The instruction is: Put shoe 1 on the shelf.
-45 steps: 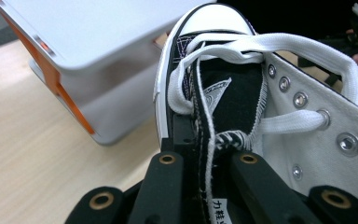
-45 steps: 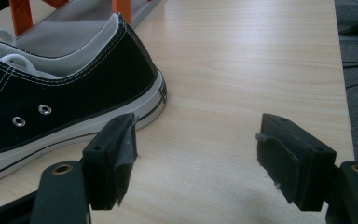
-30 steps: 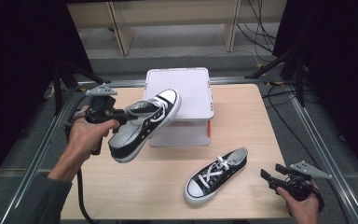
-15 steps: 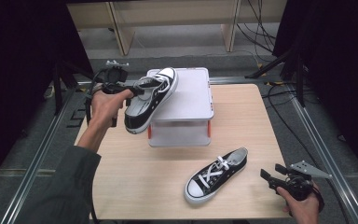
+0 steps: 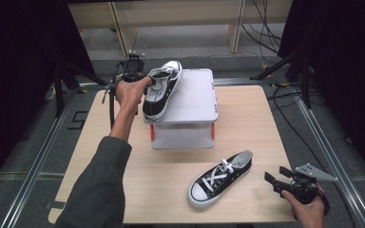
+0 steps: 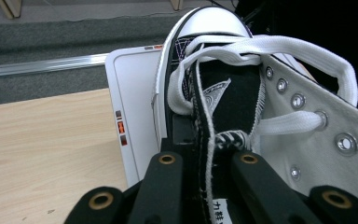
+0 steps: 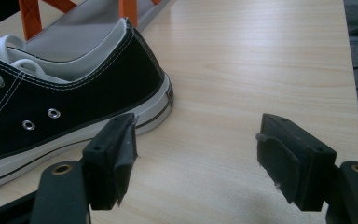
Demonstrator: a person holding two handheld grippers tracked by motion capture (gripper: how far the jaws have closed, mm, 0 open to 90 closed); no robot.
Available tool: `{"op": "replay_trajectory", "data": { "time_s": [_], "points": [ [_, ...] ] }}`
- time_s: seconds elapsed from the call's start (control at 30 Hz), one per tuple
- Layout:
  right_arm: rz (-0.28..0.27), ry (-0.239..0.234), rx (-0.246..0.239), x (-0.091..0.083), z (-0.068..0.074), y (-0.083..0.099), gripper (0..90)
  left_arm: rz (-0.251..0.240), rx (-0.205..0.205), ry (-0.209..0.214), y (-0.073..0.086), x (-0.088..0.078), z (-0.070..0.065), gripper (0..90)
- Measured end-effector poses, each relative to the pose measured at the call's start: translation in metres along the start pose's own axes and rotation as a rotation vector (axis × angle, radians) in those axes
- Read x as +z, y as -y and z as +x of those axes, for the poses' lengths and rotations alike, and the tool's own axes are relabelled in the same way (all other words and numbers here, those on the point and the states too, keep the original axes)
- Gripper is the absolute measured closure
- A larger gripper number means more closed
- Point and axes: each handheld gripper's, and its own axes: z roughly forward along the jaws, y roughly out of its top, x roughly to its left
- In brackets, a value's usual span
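A black canvas shoe (image 5: 161, 88) with a white toe cap and white laces hangs tilted over the left side of a white raised stand (image 5: 195, 102). My left gripper (image 5: 141, 80) is shut on it from the left. In the left gripper view the jaws (image 6: 207, 161) pinch the shoe's (image 6: 223, 88) black side wall by the eyelets, with the stand (image 6: 135, 93) beneath. The matching shoe (image 5: 221, 178) lies flat on the table, toe toward the front left. My right gripper (image 5: 272, 180) rests open just right of its heel (image 7: 51, 107), nothing between its pads (image 7: 196, 149).
The stand has orange legs (image 5: 152, 133) and stands at the back middle of the wooden table (image 5: 247, 118). Metal rails (image 5: 43, 152) run along both table sides. Black cables (image 5: 285, 95) lie on the floor at the back right.
The left hand has carried the shoe away from me and to the right, from in front of the stand's left side to over its top. The right gripper and the second shoe have not moved.
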Motion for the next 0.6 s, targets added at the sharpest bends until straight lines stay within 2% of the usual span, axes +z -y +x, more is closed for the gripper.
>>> {"op": "replay_trajectory", "data": {
  "time_s": [0.1,0.37,0.5,0.57,0.6],
  "points": [
    [0.001,0.004,-0.001,0.0,0.0,0.0,29.1,-0.003,-0.022,-0.033,-0.002,0.008,-0.003,85.3],
    [0.008,0.002,-0.003,-0.001,0.0,0.0,29.1,-0.016,-0.086,-0.078,-0.005,0.021,-0.006,85.1],
    [0.003,0.008,-0.008,0.0,-0.001,0.0,29.0,-0.023,-0.126,-0.076,-0.004,0.026,-0.006,84.8],
    [-0.003,-0.006,0.002,0.0,0.0,0.0,29.0,-0.023,-0.121,-0.079,-0.002,0.03,-0.008,84.4],
    [0.01,0.0,-0.001,-0.001,0.0,0.0,29.0,-0.029,-0.149,-0.072,-0.001,0.033,-0.009,84.1]
  ]
}}
